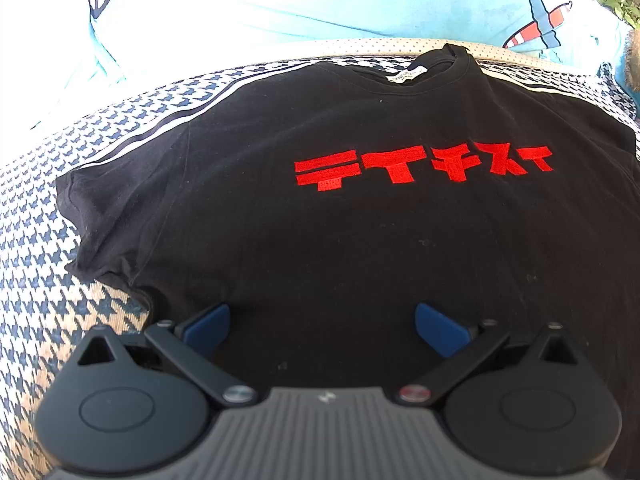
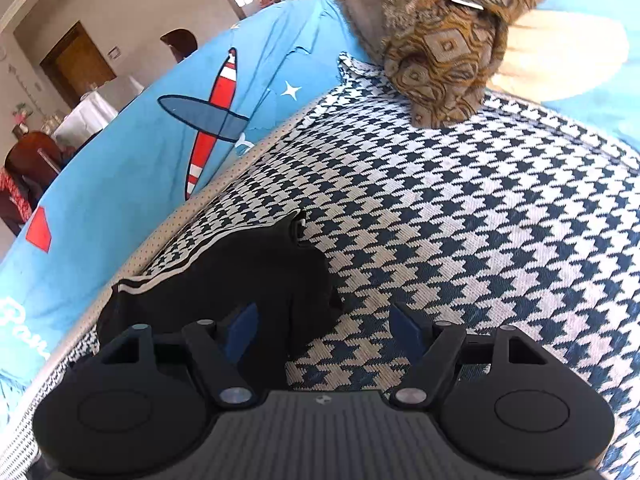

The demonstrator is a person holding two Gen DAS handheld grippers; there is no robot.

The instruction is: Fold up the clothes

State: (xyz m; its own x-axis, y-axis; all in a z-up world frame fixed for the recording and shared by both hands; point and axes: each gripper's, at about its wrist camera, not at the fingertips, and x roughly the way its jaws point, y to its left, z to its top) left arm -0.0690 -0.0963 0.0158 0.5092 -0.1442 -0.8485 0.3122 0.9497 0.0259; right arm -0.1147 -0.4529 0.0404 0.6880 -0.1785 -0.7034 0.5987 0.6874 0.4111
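The left gripper hangs over the lower body of a black T-shirt, its blue pads spread wide with nothing between them. The shirt lies flat, front up, on a houndstooth cover — red lettering across the chest, collar at the far edge, white stripes along the shoulders. Beyond it is a light-blue sheet with an aeroplane print. The right gripper is also wide open and empty, straddling the edge of the shirt's sleeve — one pad over black cloth, the other over the cover. A brown patterned cushion lies farther back.
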